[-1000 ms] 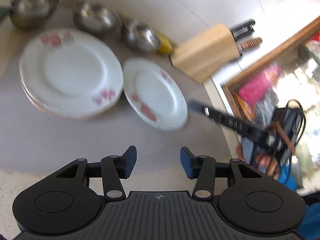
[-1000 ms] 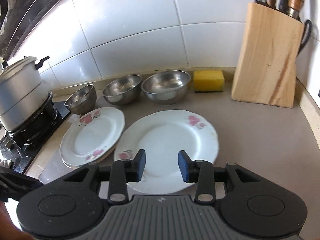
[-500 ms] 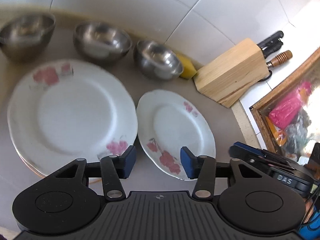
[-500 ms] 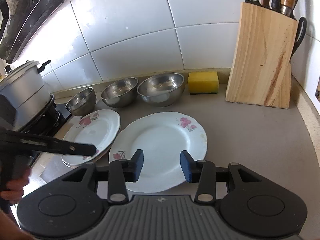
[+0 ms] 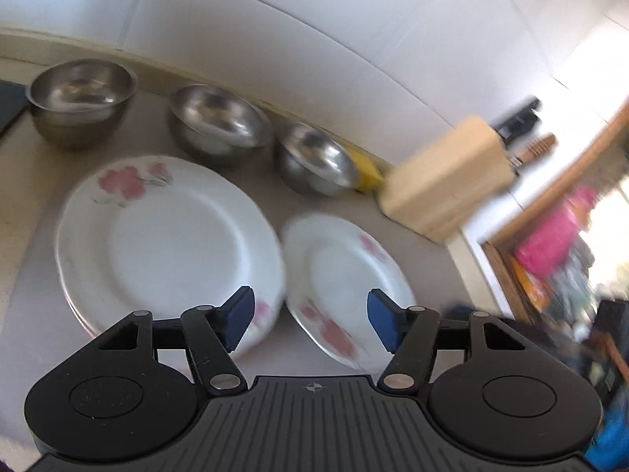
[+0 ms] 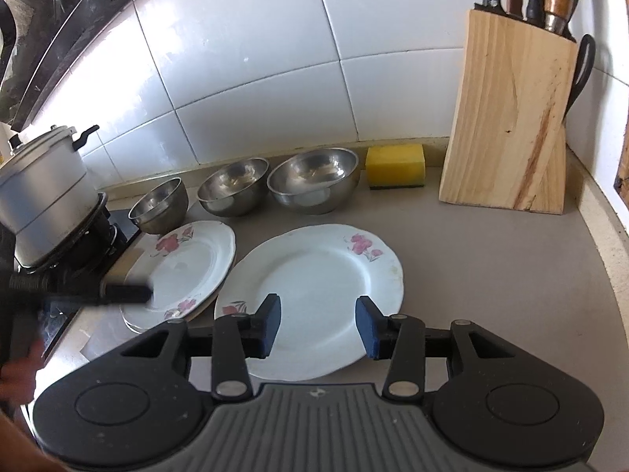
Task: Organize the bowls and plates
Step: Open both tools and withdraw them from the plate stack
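Right gripper (image 6: pixel 317 326): jaws spread wide, nothing between them. They hover above the near rim of the single white round ceramic plate with pink flower prints (image 6: pixel 314 291), which lies flat on the grey bench (image 6: pixel 491 275) at the centre of the right wrist view.

Left gripper (image 5: pixel 310 320): jaws likewise spread and empty. In the left wrist view they sit over the gap between that single plate (image 5: pixel 346 283), lower centre, and the stack of matching flowered plates (image 5: pixel 169 244), centre left. The left wrist view is blurred.

Outward, toward the upper part of both views, three round stainless-steel bowls stand separately in a row along the white tiled wall: one (image 6: pixel 314 181), a second (image 6: pixel 234 187) and a third (image 6: pixel 159 206). A yellow sponge (image 6: pixel 395 167) and a wooden knife block (image 6: pixel 511 118) stand to the right of the row. A metal pot (image 6: pixel 43 192) sits on the stove at the left edge.

Step in hand, as judged: approach to the loose plate; no grasp made yet.

Next move, as judged: lower the jaws to the plate's near rim, close one above and one below the edge, lift, and set the plate on the stack. The rim lies close to the bench, so a shallow entry angle is required. The bowls remain to be nested.
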The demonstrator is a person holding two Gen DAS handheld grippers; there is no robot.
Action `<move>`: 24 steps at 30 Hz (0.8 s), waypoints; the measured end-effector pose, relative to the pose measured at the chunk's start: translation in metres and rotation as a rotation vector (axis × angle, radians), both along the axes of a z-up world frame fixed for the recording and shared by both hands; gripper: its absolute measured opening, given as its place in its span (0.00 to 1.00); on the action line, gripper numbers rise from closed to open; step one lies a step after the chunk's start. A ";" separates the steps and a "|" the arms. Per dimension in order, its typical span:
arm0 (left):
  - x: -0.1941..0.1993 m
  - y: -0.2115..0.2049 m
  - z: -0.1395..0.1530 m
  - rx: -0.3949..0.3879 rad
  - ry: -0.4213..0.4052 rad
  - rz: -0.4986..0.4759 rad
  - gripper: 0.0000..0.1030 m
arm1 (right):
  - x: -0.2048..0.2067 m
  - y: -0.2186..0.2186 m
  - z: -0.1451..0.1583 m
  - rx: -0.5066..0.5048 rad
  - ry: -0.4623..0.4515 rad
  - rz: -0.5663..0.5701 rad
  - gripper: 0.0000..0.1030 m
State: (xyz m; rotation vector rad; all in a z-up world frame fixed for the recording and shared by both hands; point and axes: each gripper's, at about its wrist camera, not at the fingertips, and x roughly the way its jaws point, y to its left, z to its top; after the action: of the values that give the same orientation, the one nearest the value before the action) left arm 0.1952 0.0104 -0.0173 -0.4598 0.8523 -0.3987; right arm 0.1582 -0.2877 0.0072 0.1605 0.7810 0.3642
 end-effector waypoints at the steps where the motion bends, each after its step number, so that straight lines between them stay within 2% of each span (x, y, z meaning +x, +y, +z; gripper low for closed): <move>1: 0.007 0.002 -0.007 -0.018 0.026 0.009 0.56 | 0.001 0.002 -0.001 -0.002 0.004 0.001 0.22; 4: 0.015 0.000 -0.025 0.005 0.067 0.008 0.53 | -0.002 0.004 -0.001 -0.004 0.009 0.009 0.22; 7: 0.011 0.002 -0.029 -0.020 0.055 0.005 0.54 | -0.006 0.003 0.002 -0.003 0.001 0.010 0.22; 10: -0.003 -0.002 -0.030 -0.079 0.087 -0.039 0.55 | -0.007 0.000 0.003 -0.011 0.002 0.000 0.22; 13: -0.019 -0.011 -0.033 -0.068 0.136 -0.100 0.54 | -0.007 -0.005 0.003 -0.003 -0.001 -0.014 0.22; 15: -0.028 -0.008 -0.031 -0.082 0.136 -0.078 0.56 | -0.006 -0.009 0.002 0.003 -0.003 -0.022 0.22; 17: -0.032 -0.008 -0.025 -0.079 0.120 -0.043 0.61 | -0.004 -0.012 0.001 0.003 -0.002 -0.029 0.24; 20: -0.033 -0.022 -0.013 -0.014 0.100 -0.029 0.62 | 0.002 -0.016 0.002 -0.006 0.002 -0.039 0.26; 22: -0.035 -0.031 -0.005 0.039 0.086 -0.016 0.66 | 0.005 -0.018 0.005 -0.009 -0.007 -0.035 0.27; 24: -0.037 -0.043 0.002 0.157 0.087 0.027 0.67 | 0.006 -0.019 0.008 -0.020 -0.019 -0.030 0.28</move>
State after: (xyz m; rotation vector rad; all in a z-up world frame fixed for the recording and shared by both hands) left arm 0.1581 -0.0326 -0.0150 -0.3448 0.9533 -0.2863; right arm 0.1644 -0.3070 0.0150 0.1496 0.7625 0.3294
